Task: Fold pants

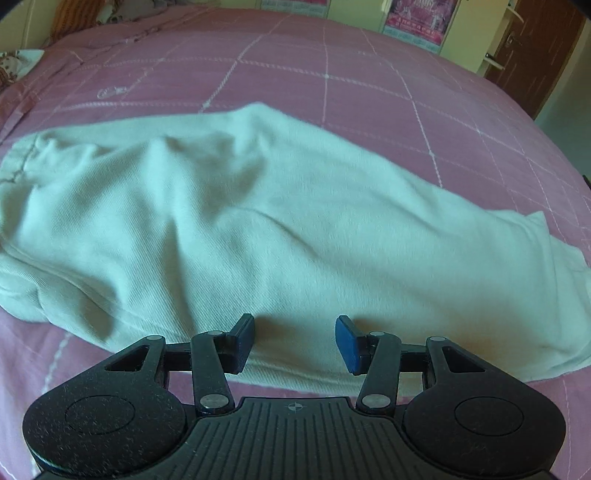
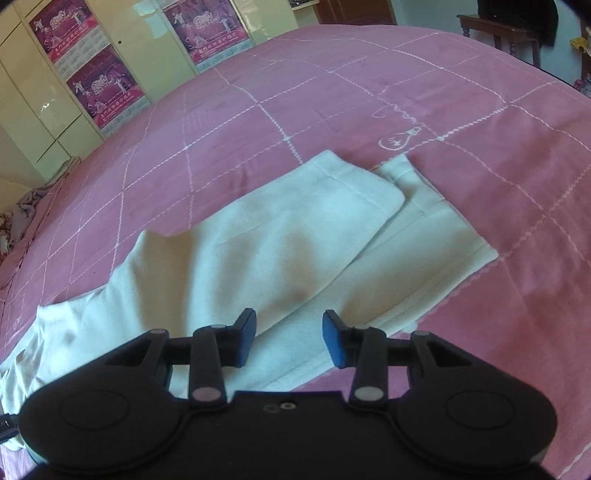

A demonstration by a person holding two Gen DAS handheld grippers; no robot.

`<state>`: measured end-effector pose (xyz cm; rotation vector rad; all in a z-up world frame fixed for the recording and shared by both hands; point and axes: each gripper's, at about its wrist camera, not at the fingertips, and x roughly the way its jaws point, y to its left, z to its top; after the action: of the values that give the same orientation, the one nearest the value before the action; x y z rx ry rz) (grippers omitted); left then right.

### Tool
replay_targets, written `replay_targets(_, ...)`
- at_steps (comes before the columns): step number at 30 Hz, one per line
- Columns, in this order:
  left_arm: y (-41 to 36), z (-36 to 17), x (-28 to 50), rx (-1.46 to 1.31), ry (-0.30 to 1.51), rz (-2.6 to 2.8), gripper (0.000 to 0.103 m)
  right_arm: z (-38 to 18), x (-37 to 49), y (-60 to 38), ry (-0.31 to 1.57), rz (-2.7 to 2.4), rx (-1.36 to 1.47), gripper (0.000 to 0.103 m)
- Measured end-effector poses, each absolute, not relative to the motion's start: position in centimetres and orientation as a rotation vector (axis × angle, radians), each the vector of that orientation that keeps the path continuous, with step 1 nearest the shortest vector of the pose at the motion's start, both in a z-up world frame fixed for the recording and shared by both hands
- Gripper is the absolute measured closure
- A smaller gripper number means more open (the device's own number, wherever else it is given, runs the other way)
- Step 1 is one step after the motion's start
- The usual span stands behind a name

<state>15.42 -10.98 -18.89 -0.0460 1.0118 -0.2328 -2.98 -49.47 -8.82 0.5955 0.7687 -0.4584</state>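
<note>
White pants (image 1: 229,229) lie flat on a pink bed, one leg laid over the other. In the left wrist view the waistband (image 1: 22,158) is at the far left and the legs run right. My left gripper (image 1: 294,343) is open and empty, just above the pants' near edge. In the right wrist view the pants (image 2: 266,251) stretch from lower left to the two leg hems (image 2: 399,192) at upper right, the upper hem offset from the lower. My right gripper (image 2: 289,338) is open and empty, over the near edge of the lower leg.
The pink checked bedspread (image 1: 332,66) covers the whole bed. Cream wardrobe doors with pink posters (image 2: 99,85) stand beyond the far side. A brown door (image 1: 535,55) is at the far right. A wooden table (image 2: 506,33) stands behind the bed's corner.
</note>
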Motion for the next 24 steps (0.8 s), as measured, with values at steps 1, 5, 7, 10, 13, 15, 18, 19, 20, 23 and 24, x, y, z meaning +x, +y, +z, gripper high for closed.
replay_targets(1, -11.2, -19.2, 15.2, -0.021, 0.995, -0.232, 0.054, -9.1, -3.0, -50.2, 0.770, -0.468, 0.612, 0.064)
replay_targets(5, -11.7, -19.3, 14.7, 0.018, 0.980, -0.231, 0.054, -9.8, -2.6, -52.7, 0.728, -0.487, 0.706, 0.064)
replay_targets(7, -11.6, -19.3, 14.7, 0.004, 0.987, -0.226, 0.054, -10.3, -1.7, -54.1, 0.707, -0.501, 0.751, 0.065)
replay_targets(10, -11.7, -19.3, 14.7, 0.008, 0.988, -0.223, 0.054, -11.4, -0.6, -56.3, 0.664, -0.542, 0.857, 0.068)
replay_targets(13, -11.9, -19.4, 14.8, 0.021, 0.984, -0.220, 0.054, -11.6, 0.3, -56.9, 0.646, -0.542, 0.887, 0.094)
replay_targets(15, -12.0, -19.4, 14.8, 0.025, 0.984, -0.218, 0.054, -10.4, 0.5, -56.5, 0.604, -0.511, 0.872, 0.098)
replay_targets(18, -12.1, -19.3, 14.8, 0.038, 0.982, -0.219, 0.054, -5.4, 0.0, -54.8, 0.470, -0.448, 0.738, 0.098)
replay_targets(19, -12.2, -19.3, 14.7, 0.040, 0.981, -0.218, 0.054, -3.5, -0.5, -54.3, 0.416, -0.425, 0.692, 0.098)
replay_targets(20, -12.1, -19.2, 14.7, 0.039, 0.979, -0.217, 0.054, -2.2, -1.3, -53.8, 0.372, -0.423, 0.645, 0.099)
replay_targets(23, -12.1, -19.3, 14.5, 0.047, 0.974, -0.219, 0.054, -3.8, -3.4, -53.9, 0.442, -0.498, 0.545, 0.098)
replay_targets(24, -12.1, -19.3, 14.4, 0.056, 0.972, -0.221, 0.054, -5.9, -4.1, -54.6, 0.508, -0.540, 0.584, 0.098)
